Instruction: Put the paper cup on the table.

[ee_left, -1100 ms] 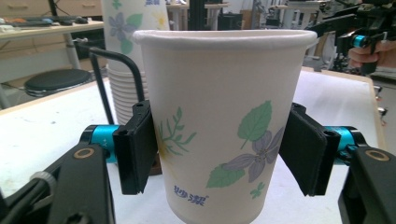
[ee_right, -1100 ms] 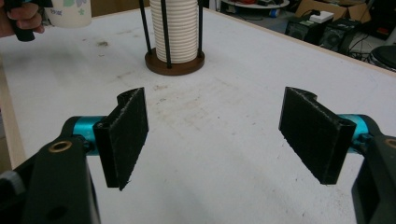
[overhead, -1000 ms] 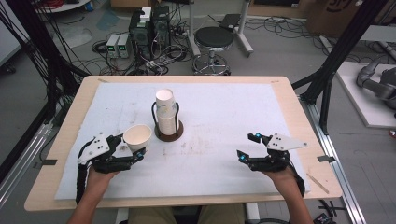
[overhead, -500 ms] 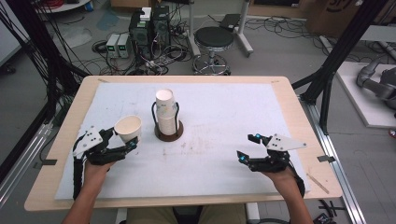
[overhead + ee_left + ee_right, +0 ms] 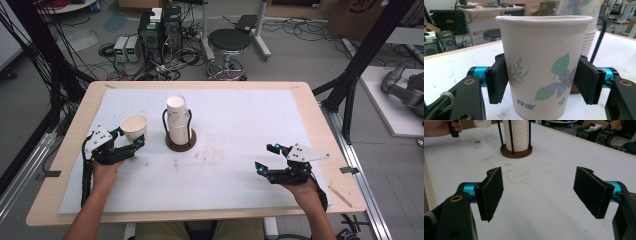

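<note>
The left claw is gripping an upright paper cup between its pads; white, printed with flowers.

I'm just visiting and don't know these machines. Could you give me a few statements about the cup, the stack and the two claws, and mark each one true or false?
1. The left claw grips a paper cup printed with leaves and a flower. True.
2. The held cup lies on its side. False: it is upright, its open mouth up.
3. The right claw carries a second cup. False: its jaws stand apart over the white table cover with nothing between them.
4. A cup stack stands in a holder of black rods on a round brown base. True.
5. The cup stack sits at the table's right edge. False: it stands left of the middle, near the left claw.
</note>
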Tool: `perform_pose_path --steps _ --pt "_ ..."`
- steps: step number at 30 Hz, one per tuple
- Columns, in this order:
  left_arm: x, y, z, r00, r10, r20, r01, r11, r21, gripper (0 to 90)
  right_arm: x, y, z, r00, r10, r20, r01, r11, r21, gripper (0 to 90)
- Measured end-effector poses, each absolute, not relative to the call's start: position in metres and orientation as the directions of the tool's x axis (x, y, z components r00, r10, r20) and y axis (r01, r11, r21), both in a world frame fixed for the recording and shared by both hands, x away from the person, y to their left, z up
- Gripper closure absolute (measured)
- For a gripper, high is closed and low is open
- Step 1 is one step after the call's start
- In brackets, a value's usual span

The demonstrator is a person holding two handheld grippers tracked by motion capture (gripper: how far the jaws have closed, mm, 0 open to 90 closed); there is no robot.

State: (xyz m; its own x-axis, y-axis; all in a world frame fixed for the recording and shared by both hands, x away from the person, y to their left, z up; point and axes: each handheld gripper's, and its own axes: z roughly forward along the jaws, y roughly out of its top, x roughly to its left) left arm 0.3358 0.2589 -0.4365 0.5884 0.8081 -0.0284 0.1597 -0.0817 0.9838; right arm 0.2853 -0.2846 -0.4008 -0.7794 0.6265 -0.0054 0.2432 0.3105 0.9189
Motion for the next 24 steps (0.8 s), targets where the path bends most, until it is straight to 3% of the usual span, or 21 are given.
perform_pose_path --steps 15,24 --pt "0.351 0.251 -0.453 0.523 0.852 0.020 0.345 -0.233 0.909 34.0 0.286 -0.283 -0.401 -0.781 0.624 -0.008 0.244 0.317 0.916 24.5" --pt "0.340 0.252 -0.449 0.509 0.859 0.052 0.381 -0.279 0.882 34.2 0.283 -0.284 -0.400 -0.781 0.625 -0.008 0.244 0.316 0.917 24.5"
